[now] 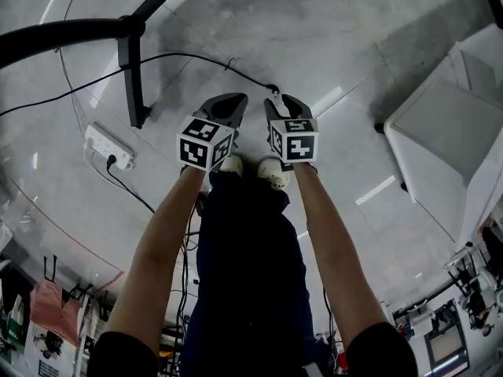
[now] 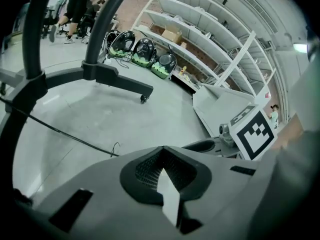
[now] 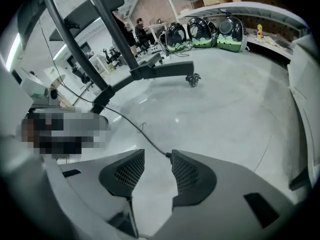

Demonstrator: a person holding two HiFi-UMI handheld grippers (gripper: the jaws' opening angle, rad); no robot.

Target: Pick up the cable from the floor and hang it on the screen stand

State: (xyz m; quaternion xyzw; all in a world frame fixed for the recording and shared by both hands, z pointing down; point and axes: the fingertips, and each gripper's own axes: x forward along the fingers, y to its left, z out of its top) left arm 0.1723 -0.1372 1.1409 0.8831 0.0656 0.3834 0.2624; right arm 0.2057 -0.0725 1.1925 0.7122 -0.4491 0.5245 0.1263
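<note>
Head view: noting cable (image 1: 196,56) lying on floor, its end just beside right gripper (image 1: 283,104), its length running away leftward past screen stand (image 1: 132,77).

Left gripper view: finding left gripper (image 2: 162,156) pressed together, empty, cable (image 2: 60,131) well ahead.

Right gripper view: finding right gripper (image 3: 157,166) spread, cable (image 3: 135,126) end lying at one jaw's tip, ungripped.

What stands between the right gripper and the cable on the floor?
Nothing visible does. The right gripper has its jaws open right at the loose end of the cable, with only bare floor between them.
</note>
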